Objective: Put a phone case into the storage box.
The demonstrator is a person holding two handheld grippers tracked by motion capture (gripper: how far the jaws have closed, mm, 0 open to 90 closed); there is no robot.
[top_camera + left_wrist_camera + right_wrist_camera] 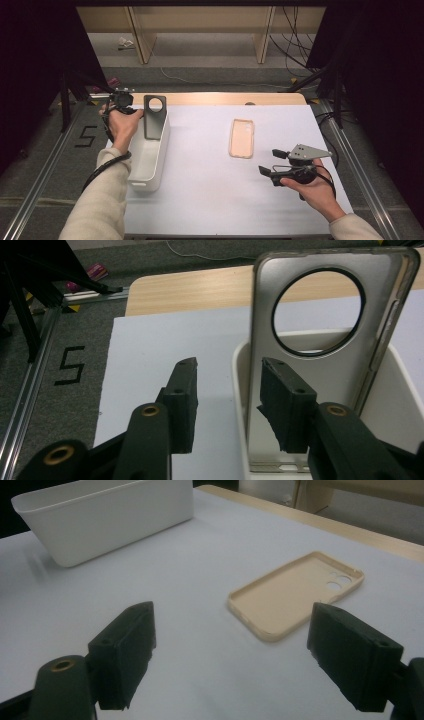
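High view: we see a white table sheet (210,200) over wood, grey floor beyond. The dark phone case (154,116) stands upright in the white bin (150,160), by the left gripper (131,102).

Left gripper view: jaws parted, astride the bin's wall, free of the case.

Right gripper view: right gripper (230,655) wide, empty, facing a beige phone case (295,595) lying flat.

A black "5" mark (86,136) lies on the grey floor (30,165).
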